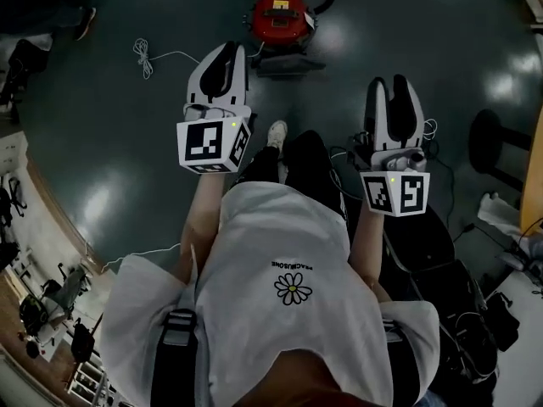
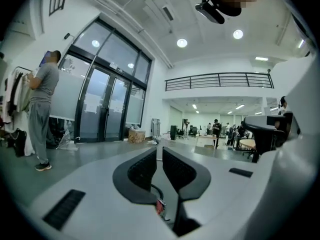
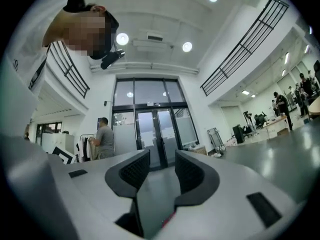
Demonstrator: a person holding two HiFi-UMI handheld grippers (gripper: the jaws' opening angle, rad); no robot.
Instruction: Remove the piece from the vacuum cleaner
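The red vacuum cleaner [image 1: 280, 15] with its black hose stands on the dark floor ahead of me, seen only in the head view. My left gripper [image 1: 229, 49] is held level in the air, short of the vacuum and slightly to its left. Its jaws are drawn together to a thin slit with nothing in them [image 2: 159, 151]. My right gripper [image 1: 393, 81] hovers further right and nearer to me. Its jaws are open and empty [image 3: 162, 156]. Both gripper views look out across the hall, not at the vacuum.
A white cord [image 1: 144, 56] lies on the floor left of the vacuum. A black chair [image 1: 424, 244] and cables crowd my right side, with a black stool [image 1: 496, 142] beyond. A person [image 2: 42, 114] stands by the glass doors [image 3: 150, 129].
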